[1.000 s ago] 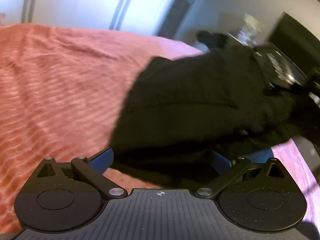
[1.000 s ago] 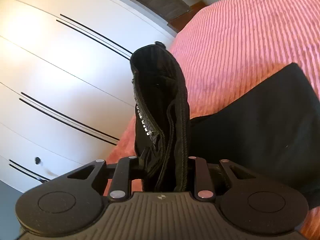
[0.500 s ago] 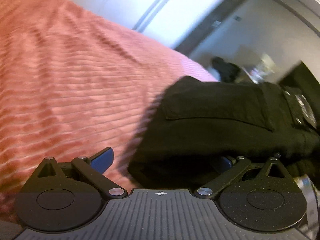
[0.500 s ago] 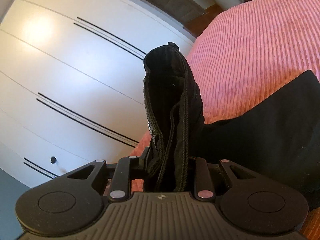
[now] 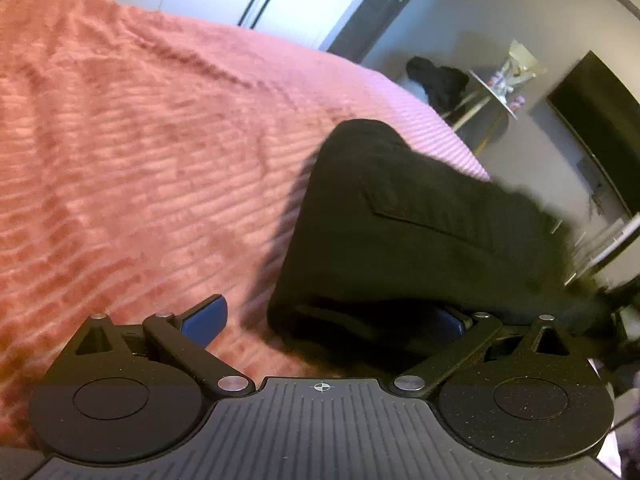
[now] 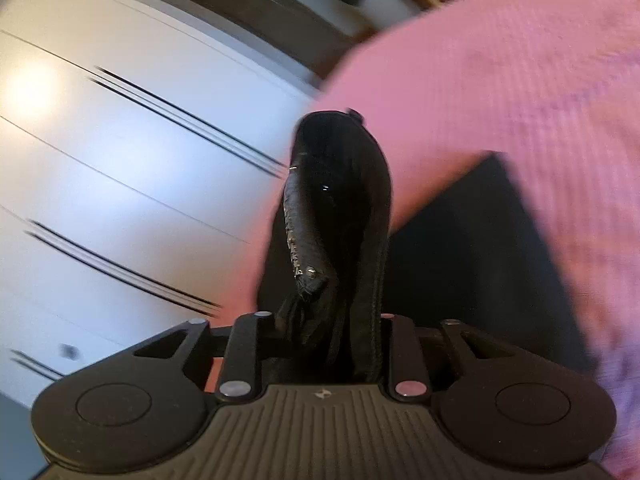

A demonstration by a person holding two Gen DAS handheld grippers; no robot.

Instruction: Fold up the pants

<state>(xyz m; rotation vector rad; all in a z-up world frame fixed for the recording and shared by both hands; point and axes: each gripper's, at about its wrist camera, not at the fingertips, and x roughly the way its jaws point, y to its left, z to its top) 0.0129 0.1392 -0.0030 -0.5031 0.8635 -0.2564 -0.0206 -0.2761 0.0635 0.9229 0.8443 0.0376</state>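
The black pants [image 5: 412, 232] lie on a pink ribbed bedspread [image 5: 140, 152], with a back pocket facing up. My left gripper [image 5: 328, 320] is open, its blue pads [image 5: 204, 318] spread wide; the pants' edge lies between the jaws and covers the right pad. My right gripper [image 6: 326, 320] is shut on the pants' waistband and zipper end [image 6: 336, 216], which stands up from the jaws. The rest of the pants [image 6: 472, 256] lies on the bedspread [image 6: 500, 88] to its right.
White wardrobe doors [image 6: 100, 152] stand to the left of the bed. Past the bed's far corner are a small round table [image 5: 500, 92], a dark heap of clothes [image 5: 440, 80] and a dark screen [image 5: 596, 120] on the wall.
The left gripper has swung left so the pants sit further right in its view. The right gripper has kept its hold and moved, blurring its view.
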